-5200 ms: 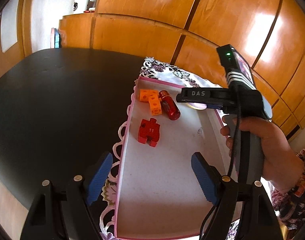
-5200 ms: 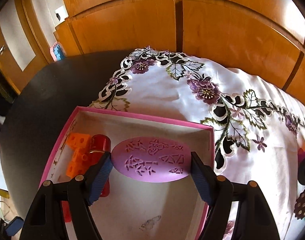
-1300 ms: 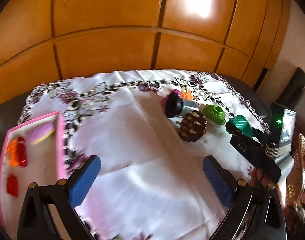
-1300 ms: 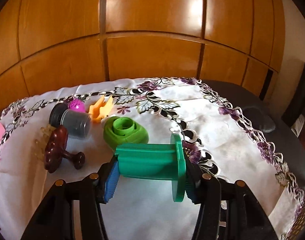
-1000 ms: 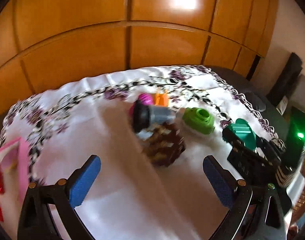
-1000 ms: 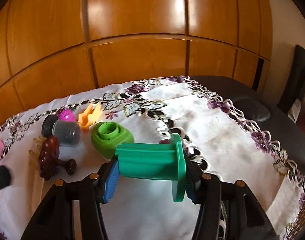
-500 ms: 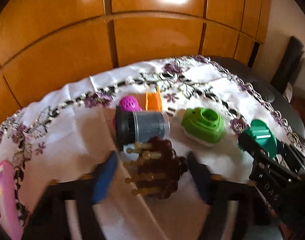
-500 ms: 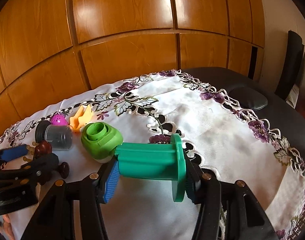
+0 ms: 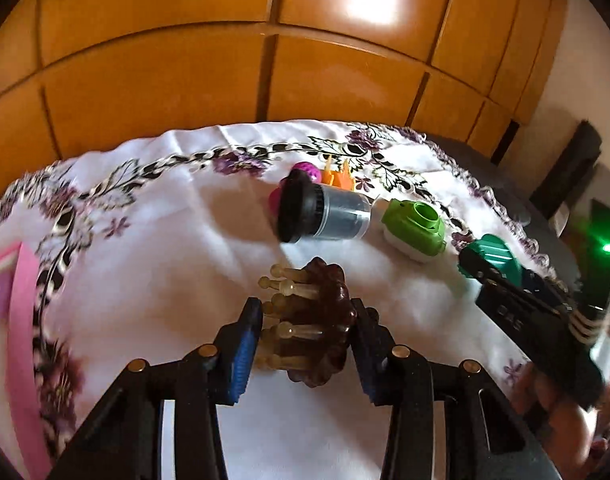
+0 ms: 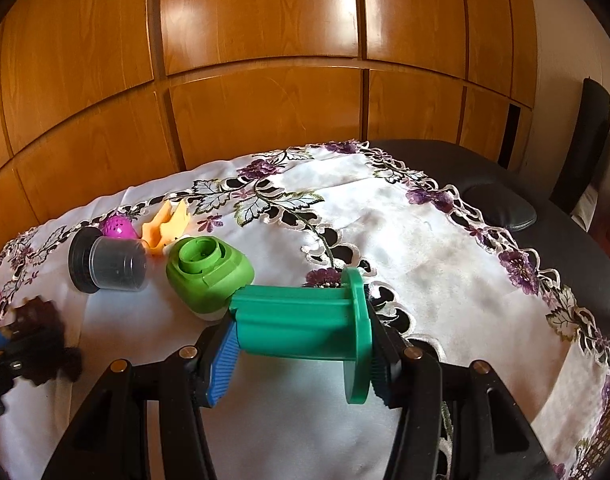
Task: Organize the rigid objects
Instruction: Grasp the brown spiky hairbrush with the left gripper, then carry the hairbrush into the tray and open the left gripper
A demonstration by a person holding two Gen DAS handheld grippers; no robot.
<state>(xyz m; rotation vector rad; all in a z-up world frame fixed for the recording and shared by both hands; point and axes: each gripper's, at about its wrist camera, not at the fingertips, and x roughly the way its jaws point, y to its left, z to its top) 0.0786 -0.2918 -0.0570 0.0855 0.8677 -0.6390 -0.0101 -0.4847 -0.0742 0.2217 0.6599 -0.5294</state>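
Now, in the left wrist view, the left claw [image 9: 305,334] is closing around the brown spiked massager [image 9: 311,320], which lies on the embroidered cloth [image 9: 165,264] covering the desk. A second ago these jaws stood wide apart well short of the toy; now they bracket it on both sides, the blue pads at or almost at its scalloped rim, though I cannot tell whether they press yet. Just beyond sit the black-capped grey jar [image 9: 325,214] on its side, the magenta ball [image 9: 307,172], the orange piece [image 9: 337,176] and the lime-green cap [image 9: 415,226]. The pink box [image 9: 21,320], where sorted things belong, shows at the far left edge, well apart from the massager. At the right, the other tool carries its green load.

From the right wrist view, the right claw [image 10: 301,354] pinches the dark green spool [image 10: 305,320] end to end, one pad on the shaft's end and the other on its flange, exactly as it did a second ago, lifted clear of the cloth. The left tool appears blurred at the lower left edge.

I judge the change means the left pick is almost made: once the squeeze is firm, both hands will carry an object, ready for the trip to the box.
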